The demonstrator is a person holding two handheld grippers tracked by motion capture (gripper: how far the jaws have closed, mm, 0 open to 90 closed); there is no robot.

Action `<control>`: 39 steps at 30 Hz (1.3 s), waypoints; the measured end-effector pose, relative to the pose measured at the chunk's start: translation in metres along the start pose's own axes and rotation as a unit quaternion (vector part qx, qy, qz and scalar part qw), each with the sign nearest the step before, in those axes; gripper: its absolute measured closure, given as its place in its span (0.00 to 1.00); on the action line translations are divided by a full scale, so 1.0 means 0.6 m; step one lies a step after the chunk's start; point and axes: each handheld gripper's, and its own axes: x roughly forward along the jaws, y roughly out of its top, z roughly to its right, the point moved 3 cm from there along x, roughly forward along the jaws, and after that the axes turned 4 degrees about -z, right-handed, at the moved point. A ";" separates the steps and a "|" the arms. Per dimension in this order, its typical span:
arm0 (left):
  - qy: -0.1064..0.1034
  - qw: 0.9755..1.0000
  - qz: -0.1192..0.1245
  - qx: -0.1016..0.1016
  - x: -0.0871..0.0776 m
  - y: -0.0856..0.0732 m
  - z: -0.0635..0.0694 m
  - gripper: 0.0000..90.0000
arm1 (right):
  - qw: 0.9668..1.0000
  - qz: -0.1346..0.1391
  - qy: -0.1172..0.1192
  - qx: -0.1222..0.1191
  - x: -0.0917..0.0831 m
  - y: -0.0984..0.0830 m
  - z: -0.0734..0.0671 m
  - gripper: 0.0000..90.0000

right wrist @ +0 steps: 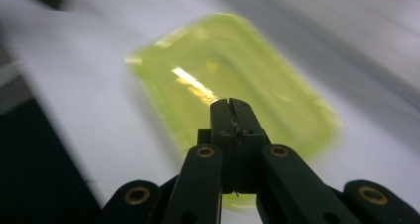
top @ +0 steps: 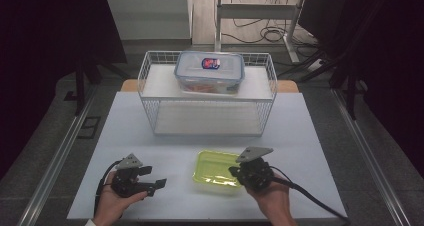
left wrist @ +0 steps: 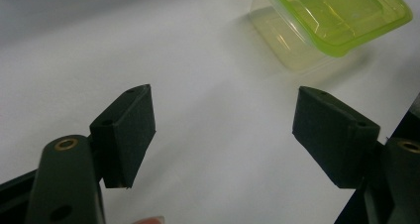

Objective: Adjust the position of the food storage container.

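Grey floor surrounds the white table (top: 150, 121); lower centre sits a green-lidded clear plastic box (top: 216, 171). Left gripper (top: 150, 178) gapes empty, right gripper (right wrist: 231, 110) pinched closed.

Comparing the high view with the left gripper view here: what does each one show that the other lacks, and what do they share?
High view alone: the white wire basket at the far side of the table, the clear lidded box on its upper shelf, both hands, and the right gripper at the near edge of the green-lidded container.

Left gripper view alone: a close look at the left gripper, its pads wide apart with nothing between them.

Shared: the white table, the green-lidded container and the left gripper.
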 end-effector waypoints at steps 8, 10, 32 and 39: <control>0.000 1.000 -0.001 -0.002 0.002 0.000 -0.003 0.27 | 0.996 -0.017 -0.038 0.081 0.015 -0.045 0.103 0.99; 0.001 1.000 -0.002 -0.002 0.003 0.000 -0.004 0.27 | 0.995 -0.035 -0.053 0.078 0.025 -0.048 0.108 0.99; 0.000 1.000 -0.002 -0.002 0.002 -0.001 -0.004 0.27 | 0.995 -0.053 -0.027 0.074 0.091 -0.006 0.088 0.99; 0.000 1.000 0.001 -0.004 -0.001 0.000 -0.005 0.27 | 0.997 -0.050 -0.019 0.062 0.099 0.004 0.076 0.99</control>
